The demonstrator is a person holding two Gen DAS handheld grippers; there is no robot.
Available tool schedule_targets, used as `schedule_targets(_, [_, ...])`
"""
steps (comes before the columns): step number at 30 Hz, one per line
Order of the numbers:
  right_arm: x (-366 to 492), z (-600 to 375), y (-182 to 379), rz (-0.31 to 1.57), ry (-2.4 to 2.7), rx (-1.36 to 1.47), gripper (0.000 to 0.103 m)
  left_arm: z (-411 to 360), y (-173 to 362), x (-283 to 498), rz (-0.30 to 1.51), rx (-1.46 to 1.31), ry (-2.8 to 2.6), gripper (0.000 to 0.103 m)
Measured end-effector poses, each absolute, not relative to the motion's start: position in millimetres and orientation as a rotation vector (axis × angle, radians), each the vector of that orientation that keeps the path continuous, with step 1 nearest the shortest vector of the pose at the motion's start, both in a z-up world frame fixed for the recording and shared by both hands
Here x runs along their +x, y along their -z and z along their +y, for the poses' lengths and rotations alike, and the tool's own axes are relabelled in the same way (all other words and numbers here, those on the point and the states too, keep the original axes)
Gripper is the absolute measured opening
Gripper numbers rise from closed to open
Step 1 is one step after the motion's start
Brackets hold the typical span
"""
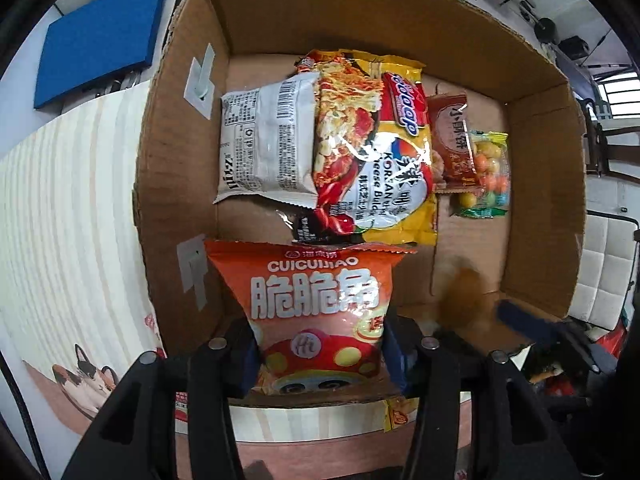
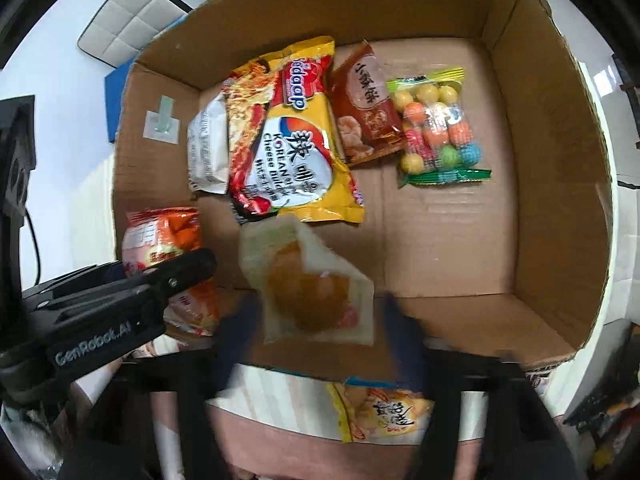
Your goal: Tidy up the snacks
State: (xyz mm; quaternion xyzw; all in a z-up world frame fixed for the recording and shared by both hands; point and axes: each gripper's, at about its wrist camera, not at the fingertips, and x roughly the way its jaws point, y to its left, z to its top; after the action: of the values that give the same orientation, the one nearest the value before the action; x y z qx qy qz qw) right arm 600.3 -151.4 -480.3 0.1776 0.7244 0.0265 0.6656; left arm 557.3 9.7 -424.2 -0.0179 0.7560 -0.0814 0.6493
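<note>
An open cardboard box (image 1: 180, 160) holds several snacks. My left gripper (image 1: 320, 360) is shut on an orange puffed bag (image 1: 316, 300) printed CUICUIJIAO, held at the box's near left corner with both blue pads against its sides. The right wrist view shows that bag (image 2: 160, 240) and the left gripper's black body beside it. My right gripper (image 2: 320, 336) is open, its fingers (image 2: 236, 332) blurred. A blurred clear packet with orange-yellow pieces (image 2: 312, 288) sits between them, touching neither, over the box's near side. The left wrist view shows it as an orange smear (image 1: 464, 296).
On the box floor lie a yellow Korean cheese noodle pack (image 2: 296, 148), a white packet (image 2: 208, 148), a red-brown packet (image 2: 364, 108) and a bag of coloured balls (image 2: 436, 128). A yellow snack pack (image 2: 384, 412) lies outside on the table. A blue pad (image 1: 100, 40) sits beyond the box.
</note>
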Motion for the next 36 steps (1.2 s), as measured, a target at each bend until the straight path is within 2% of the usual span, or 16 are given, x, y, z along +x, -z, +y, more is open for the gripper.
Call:
schedule_targets(2, [601,-152,478,1.623,-0.037,0.356,0.095,9,426,561,1.718,-0.029,0.166,0.071])
schedule_targets(4, [602,-153,477,1.626,-0.028,0.347,0.095,11,424,561,1.712,-0.029,0.160,0.082])
schedule_targets(28, [564,-160,412,1.494,0.027,0.211,0.095,17,350,516,1.505,0.006,0.133,0.082])
schedule_targets(36, [531,-159,376,1.378,0.055,0.150,0.096,16,310,478,1.331,0.048,0.100,0.082])
